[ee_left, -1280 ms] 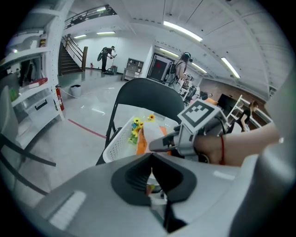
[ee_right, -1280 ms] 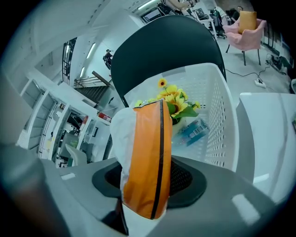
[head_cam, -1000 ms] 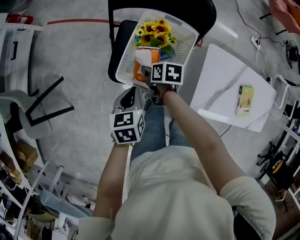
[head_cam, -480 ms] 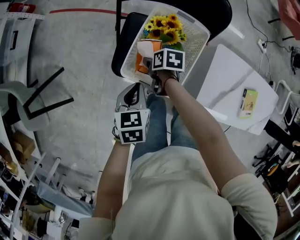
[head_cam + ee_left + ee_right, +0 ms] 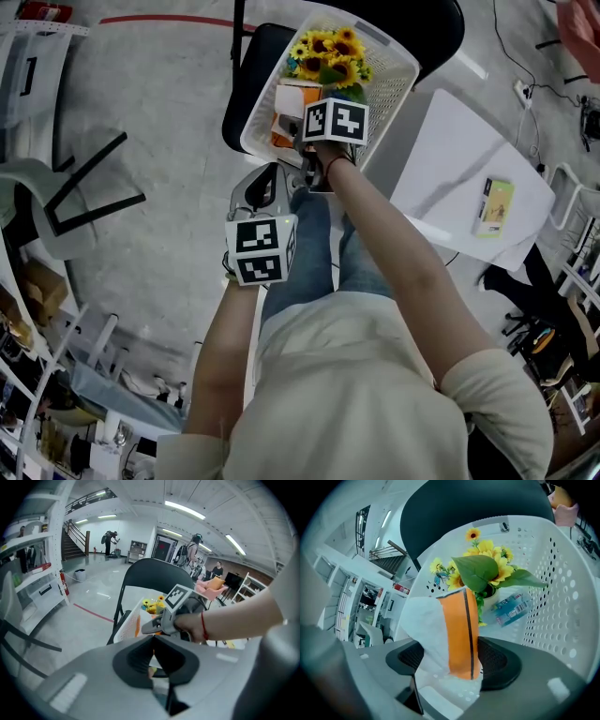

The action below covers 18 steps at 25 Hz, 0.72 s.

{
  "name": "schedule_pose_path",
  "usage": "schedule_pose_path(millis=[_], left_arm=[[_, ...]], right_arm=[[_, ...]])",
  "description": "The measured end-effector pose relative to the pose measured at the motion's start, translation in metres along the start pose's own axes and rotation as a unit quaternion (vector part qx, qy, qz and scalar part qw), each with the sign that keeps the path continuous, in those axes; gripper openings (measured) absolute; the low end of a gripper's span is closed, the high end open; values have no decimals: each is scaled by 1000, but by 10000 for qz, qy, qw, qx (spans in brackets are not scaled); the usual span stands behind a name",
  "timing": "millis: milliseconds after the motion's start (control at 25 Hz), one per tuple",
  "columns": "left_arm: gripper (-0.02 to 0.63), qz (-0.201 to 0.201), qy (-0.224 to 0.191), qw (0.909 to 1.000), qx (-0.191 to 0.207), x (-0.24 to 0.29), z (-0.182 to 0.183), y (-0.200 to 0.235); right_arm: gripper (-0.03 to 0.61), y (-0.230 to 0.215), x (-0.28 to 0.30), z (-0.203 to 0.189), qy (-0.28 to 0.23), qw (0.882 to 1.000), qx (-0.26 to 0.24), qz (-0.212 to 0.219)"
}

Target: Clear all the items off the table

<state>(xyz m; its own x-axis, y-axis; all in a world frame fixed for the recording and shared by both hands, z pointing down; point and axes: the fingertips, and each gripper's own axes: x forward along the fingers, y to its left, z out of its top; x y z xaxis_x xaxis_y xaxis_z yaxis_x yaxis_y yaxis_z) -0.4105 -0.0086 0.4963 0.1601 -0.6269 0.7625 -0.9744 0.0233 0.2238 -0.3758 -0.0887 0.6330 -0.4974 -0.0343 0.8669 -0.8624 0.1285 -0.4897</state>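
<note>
Right gripper (image 5: 454, 662), jaws newly wider, round orange-white pack (image 5: 459, 620), base hidden.

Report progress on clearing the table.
Done: sunflowers and a blue packet lie in the white basket. In hand: the right tool, over the basket, has an orange-and-white pack between its jaws, which have just been opening. Remaining: a green box on the white table. The left tool is shut, empty.
</note>
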Motion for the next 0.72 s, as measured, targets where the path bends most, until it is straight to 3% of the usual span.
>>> schedule_pose_path(millis=[720], left_arm=[[9, -74, -153, 9998, 105, -12, 7, -25]], right_arm=[[326, 3, -49, -7, -349, 9987, 162, 319]])
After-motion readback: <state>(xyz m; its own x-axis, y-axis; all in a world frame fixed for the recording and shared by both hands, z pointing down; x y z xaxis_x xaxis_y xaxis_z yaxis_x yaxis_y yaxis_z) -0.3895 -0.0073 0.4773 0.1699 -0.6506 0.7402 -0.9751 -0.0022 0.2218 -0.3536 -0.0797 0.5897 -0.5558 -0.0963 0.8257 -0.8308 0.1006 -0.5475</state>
